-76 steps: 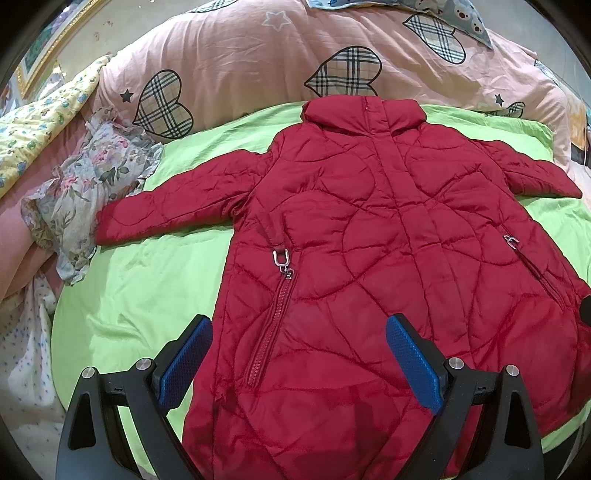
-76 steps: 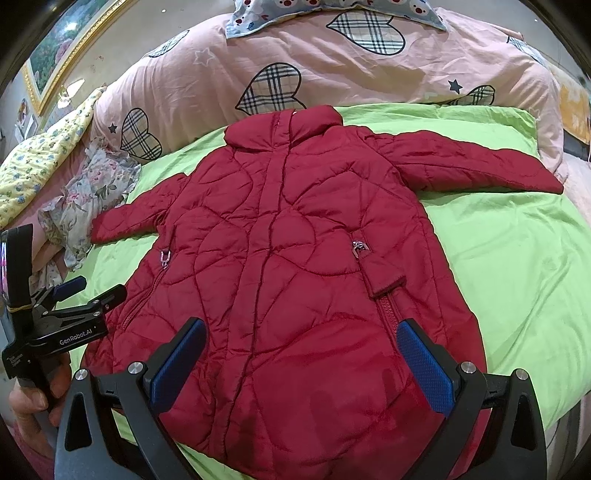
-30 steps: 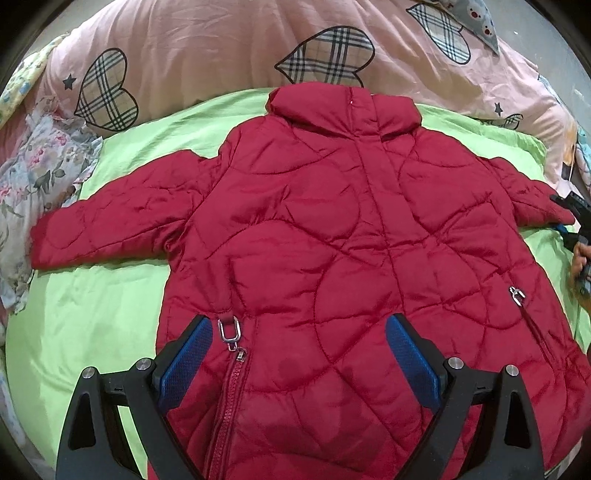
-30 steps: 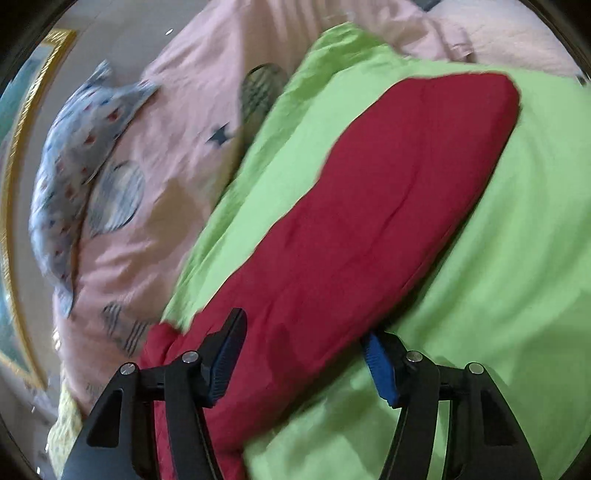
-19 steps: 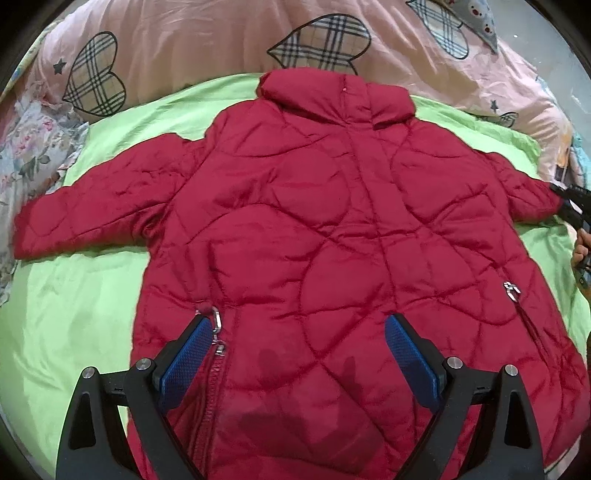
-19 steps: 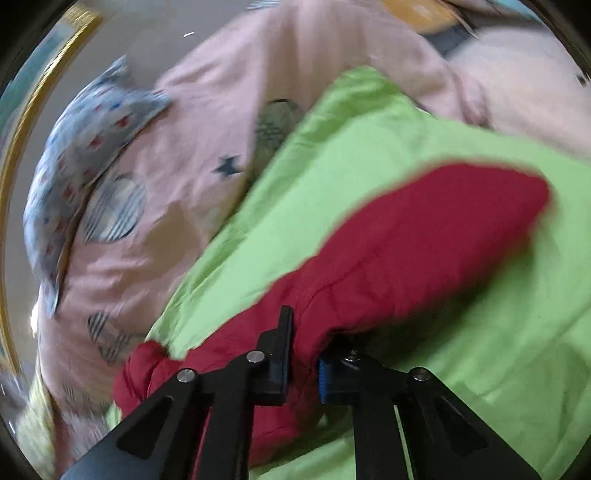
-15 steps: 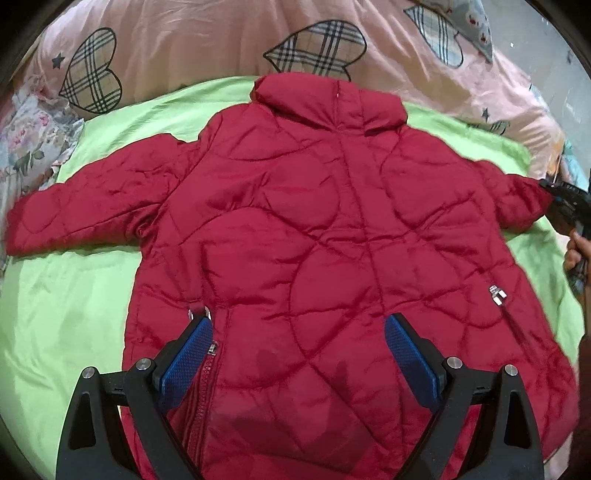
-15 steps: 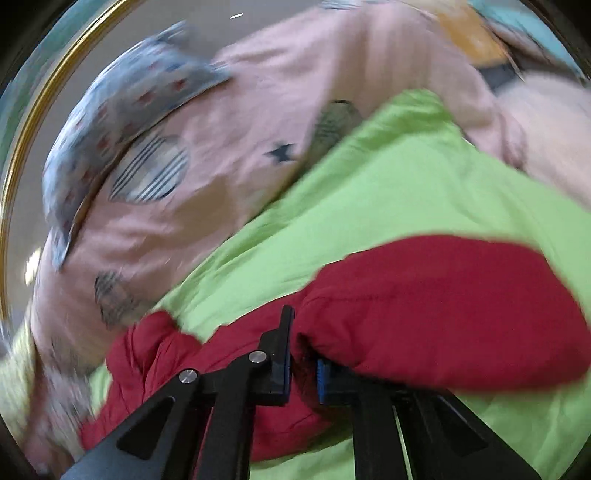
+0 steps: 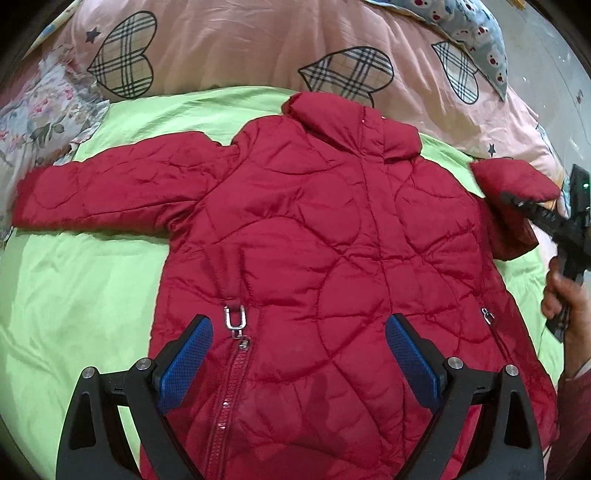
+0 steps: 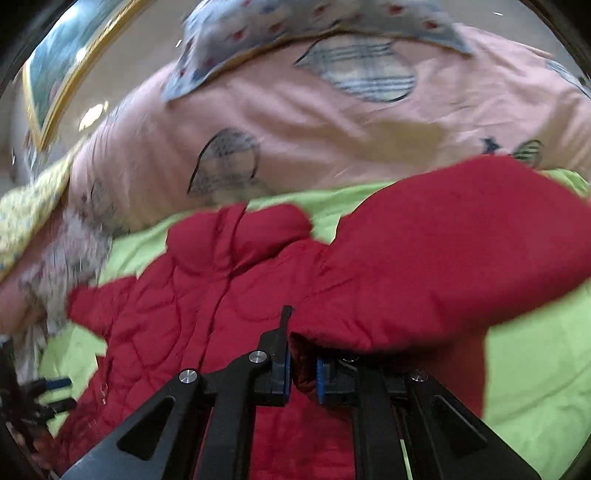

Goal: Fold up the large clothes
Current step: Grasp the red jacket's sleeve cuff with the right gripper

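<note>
A red quilted coat (image 9: 317, 236) lies face up on a green sheet (image 9: 74, 288), collar toward the pillows. Its left sleeve (image 9: 110, 192) stretches out flat. My left gripper (image 9: 299, 354) hovers open over the coat's lower front, with a zip pull (image 9: 234, 319) just inside its left pad. My right gripper (image 10: 301, 369) is shut on the cuff end of the coat's right sleeve (image 10: 443, 258), which is lifted and bent back toward the body. In the left wrist view that sleeve (image 9: 513, 184) shows at the right edge, pinched by the right gripper (image 9: 517, 203) in a hand (image 9: 561, 295).
A pink duvet with checked hearts (image 9: 258, 48) is heaped behind the coat, with a blue patterned pillow (image 9: 476, 33) on it. A floral garment (image 9: 40, 110) lies at the far left. Bare green sheet shows to the left of the coat and at the right (image 10: 535, 369).
My right gripper closed on the right sleeve's end, then carried it up and inward toward the coat's body while rolling. The left gripper drifted a little sideways, staying open.
</note>
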`<state>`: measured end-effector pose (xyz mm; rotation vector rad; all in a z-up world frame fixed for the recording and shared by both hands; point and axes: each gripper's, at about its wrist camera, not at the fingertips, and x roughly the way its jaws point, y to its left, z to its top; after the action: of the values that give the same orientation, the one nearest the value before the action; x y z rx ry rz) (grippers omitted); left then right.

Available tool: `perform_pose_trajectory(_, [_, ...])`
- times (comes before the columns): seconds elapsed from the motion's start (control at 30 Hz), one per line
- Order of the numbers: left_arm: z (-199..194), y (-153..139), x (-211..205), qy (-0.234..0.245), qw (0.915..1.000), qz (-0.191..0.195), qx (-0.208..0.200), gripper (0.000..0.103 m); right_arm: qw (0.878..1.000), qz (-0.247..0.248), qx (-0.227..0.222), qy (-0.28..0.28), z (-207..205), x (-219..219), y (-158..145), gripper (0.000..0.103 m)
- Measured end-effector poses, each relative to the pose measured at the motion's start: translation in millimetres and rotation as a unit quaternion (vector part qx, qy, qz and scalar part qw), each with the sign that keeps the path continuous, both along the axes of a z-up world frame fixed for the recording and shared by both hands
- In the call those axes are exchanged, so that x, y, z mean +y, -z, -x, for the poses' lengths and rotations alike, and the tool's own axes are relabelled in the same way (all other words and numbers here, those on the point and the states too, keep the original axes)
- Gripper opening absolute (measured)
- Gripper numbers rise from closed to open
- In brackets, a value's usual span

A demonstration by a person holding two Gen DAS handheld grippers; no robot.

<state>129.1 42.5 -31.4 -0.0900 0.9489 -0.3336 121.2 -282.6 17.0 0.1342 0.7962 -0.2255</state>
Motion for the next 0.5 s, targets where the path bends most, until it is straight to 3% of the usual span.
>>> perform_pose_trajectory(0.17, [1.0,-2.2,11.6,-0.009,0.9999,0.010,-0.001,0.095,0.998,0.010,0.044,-0.037,-20.1,33.9,28.5,0.009])
perform_pose_trajectory(0.33, [1.0,-3.9,19.0,-0.018,0.9997,0.013,-0.002,0.095,0.990,0.059,0.090,-0.097,-34.5,77.2,56.3,0.009])
perform_pose_trajectory(0.5, [-1.1,-7.8,33.7,-0.034,0.9993,0.015,-0.005,0.095,0.962,0.172,0.144,-0.155,-45.2,122.8,90.8,0.010])
